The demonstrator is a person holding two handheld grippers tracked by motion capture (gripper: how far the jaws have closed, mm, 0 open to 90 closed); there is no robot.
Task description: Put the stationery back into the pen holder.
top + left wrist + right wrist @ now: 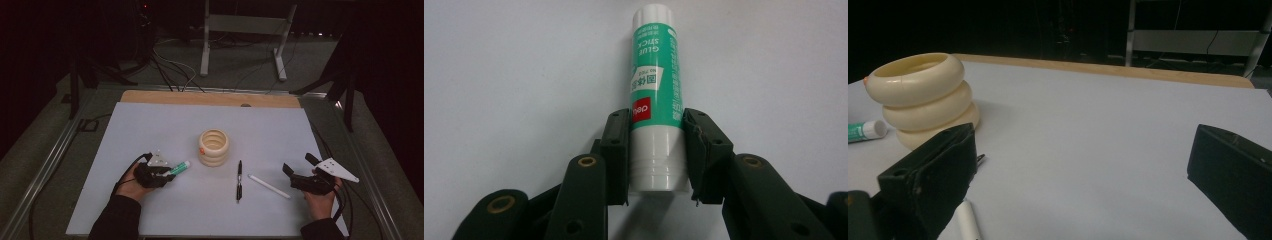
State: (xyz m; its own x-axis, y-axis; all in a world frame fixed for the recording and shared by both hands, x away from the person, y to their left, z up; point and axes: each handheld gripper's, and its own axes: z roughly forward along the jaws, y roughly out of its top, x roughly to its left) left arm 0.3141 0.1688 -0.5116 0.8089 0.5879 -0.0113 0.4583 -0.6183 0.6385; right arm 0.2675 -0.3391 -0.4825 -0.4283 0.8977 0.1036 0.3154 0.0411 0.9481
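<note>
Your left claw (656, 150) pinches the glue stick (655, 95) near its base; lift carelessly and its long end could swivel loose. Your right claw (1083, 170) stands spread.

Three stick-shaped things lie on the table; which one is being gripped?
The green-and-white glue stick, clamped between the left tool's jaws. The black pen and white stick lie untouched.
</note>
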